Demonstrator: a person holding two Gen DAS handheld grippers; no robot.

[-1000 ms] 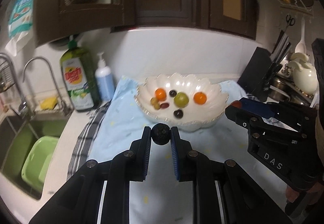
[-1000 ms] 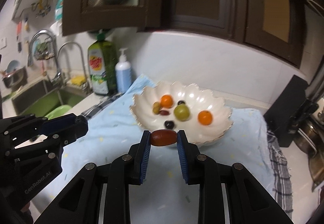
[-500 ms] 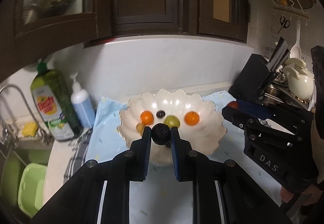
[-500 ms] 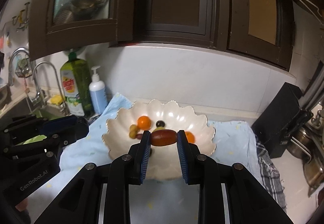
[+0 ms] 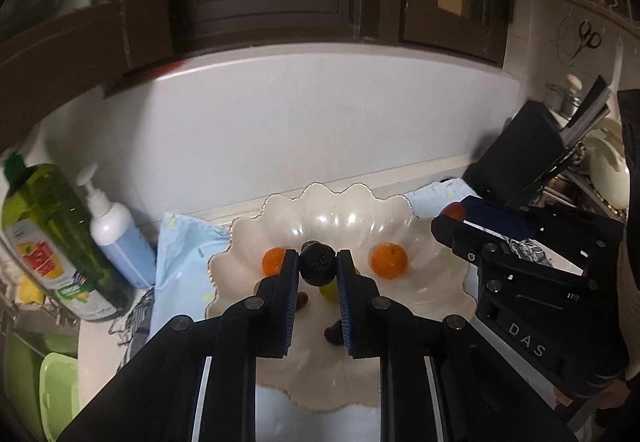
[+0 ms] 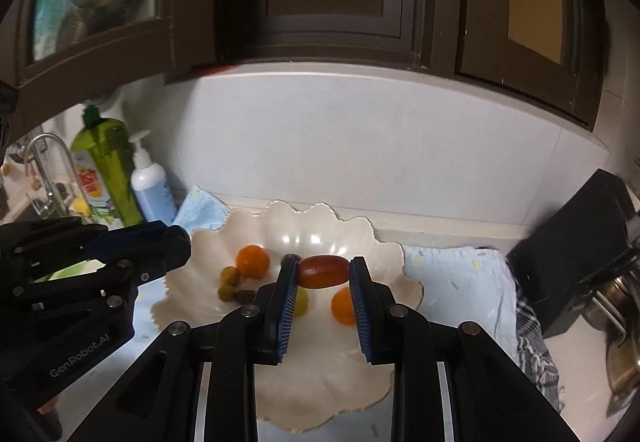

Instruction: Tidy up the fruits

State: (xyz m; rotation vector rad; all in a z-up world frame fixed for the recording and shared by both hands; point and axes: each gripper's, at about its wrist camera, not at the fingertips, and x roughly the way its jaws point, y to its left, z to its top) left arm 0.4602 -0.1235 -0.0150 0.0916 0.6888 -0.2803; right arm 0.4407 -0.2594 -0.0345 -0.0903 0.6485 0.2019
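My left gripper (image 5: 318,269) is shut on a dark wrinkled round fruit (image 5: 317,265) and holds it above the white scalloped bowl (image 5: 436,282). My right gripper (image 6: 323,274) is shut on a reddish-brown oblong fruit (image 6: 322,271) over the same bowl (image 6: 384,254). In the bowl lie two orange fruits (image 5: 387,261) (image 6: 252,261), a green fruit (image 6: 301,302), small olive-coloured ones (image 6: 230,278) and dark ones (image 5: 333,334). The right gripper shows at the right of the left wrist view (image 5: 454,211), and the left gripper at the left of the right wrist view (image 6: 176,242).
The bowl stands on a light blue cloth (image 6: 456,282) on the counter. A green dish-soap bottle (image 5: 52,234) and a blue pump bottle (image 5: 116,234) stand at the left by the sink (image 5: 36,370). A black knife block (image 5: 516,158) and pots are at the right. Dark cabinets hang overhead.
Both grippers have moved forward with their fruits, from in front of the bowl to above its inside. The grips have not changed.
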